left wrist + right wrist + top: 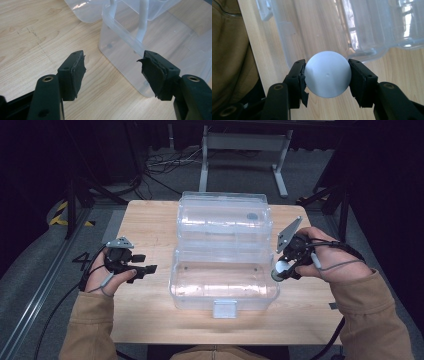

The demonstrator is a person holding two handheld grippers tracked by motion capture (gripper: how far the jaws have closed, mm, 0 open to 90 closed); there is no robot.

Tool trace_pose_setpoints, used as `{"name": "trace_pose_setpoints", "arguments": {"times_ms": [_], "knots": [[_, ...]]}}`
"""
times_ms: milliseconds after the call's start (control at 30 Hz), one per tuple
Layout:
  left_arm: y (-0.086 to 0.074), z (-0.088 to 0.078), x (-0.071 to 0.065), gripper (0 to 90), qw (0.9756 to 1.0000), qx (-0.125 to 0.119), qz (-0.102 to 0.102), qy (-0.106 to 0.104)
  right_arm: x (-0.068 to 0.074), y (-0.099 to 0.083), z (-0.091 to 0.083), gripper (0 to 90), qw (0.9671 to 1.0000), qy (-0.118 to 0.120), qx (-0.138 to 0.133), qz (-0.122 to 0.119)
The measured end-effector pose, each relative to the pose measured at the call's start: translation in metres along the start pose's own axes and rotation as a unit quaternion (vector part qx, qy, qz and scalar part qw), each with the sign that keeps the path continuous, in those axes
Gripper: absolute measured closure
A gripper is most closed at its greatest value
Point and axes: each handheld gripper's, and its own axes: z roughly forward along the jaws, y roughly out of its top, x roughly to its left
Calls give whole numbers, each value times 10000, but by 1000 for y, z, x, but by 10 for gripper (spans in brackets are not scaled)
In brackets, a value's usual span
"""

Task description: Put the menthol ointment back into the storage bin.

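A clear plastic box point(223, 285) stands open in the middle of the wooden table, its lid point(225, 217) folded back behind it. My right gripper point(282, 270) hovers at the box's right edge, shut on a white ball point(327, 74) point(281, 267) pinched between both pads. The box wall point(284, 32) lies just beyond the ball in the right gripper view. My left gripper point(145, 263) rests left of the box, open with nothing between its fingers; its gap point(112, 72) frames the box's near corner point(120, 55).
The wooden table point(145, 220) has bare room left and right of the box. A grey latch point(224, 309) sticks out at the box's front. Metal stand legs point(242, 160) and cables lie on the floor beyond the far edge.
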Motion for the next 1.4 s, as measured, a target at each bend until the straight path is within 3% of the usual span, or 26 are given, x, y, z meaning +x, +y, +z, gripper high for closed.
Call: {"name": "trace_pose_setpoints", "arguments": {"times_ms": [567, 1000, 1400], "knots": [[0, 0, 0, 354, 10000, 23, -24, -14, 4, 10, 10, 505, 9995, 211, -79, -213], [0, 1, 0, 349, 10000, 30, -25, -1, 6, 14, 36, 505, 9984, 373, 71, -413], [-1, 1, 1, 349, 10000, 31, -26, 8, 4, 10, 58, 505, 9978, 491, 196, -391]]}}
